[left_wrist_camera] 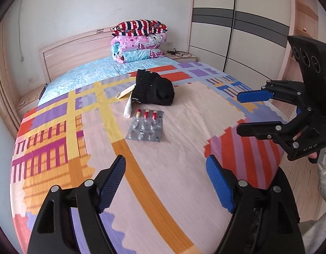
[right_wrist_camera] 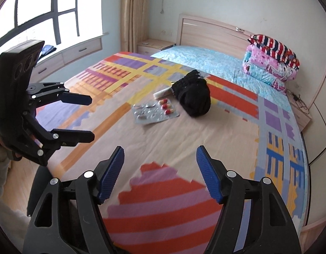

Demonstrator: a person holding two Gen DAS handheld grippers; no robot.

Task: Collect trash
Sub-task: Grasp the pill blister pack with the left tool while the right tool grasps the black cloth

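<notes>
A black knit garment (left_wrist_camera: 154, 89) lies mid-bed (left_wrist_camera: 184, 114), folded quilts (left_wrist_camera: 139, 40) stacked by the headboard. Beside the garment rest a white tube (left_wrist_camera: 129, 108) and a cream tube (left_wrist_camera: 125, 93); just in front lies a pill blister pack (left_wrist_camera: 146, 127). Both the left gripper (left_wrist_camera: 166, 182) and right gripper (right_wrist_camera: 159, 173) hang wide and empty, well short of the pack, nothing between.

Folded quilts (left_wrist_camera: 139, 40) stacked at the headboard (left_wrist_camera: 78, 48); wardrobe (left_wrist_camera: 237, 21) beside; window (right_wrist_camera: 46, 6), curtain (right_wrist_camera: 134, 14).
</notes>
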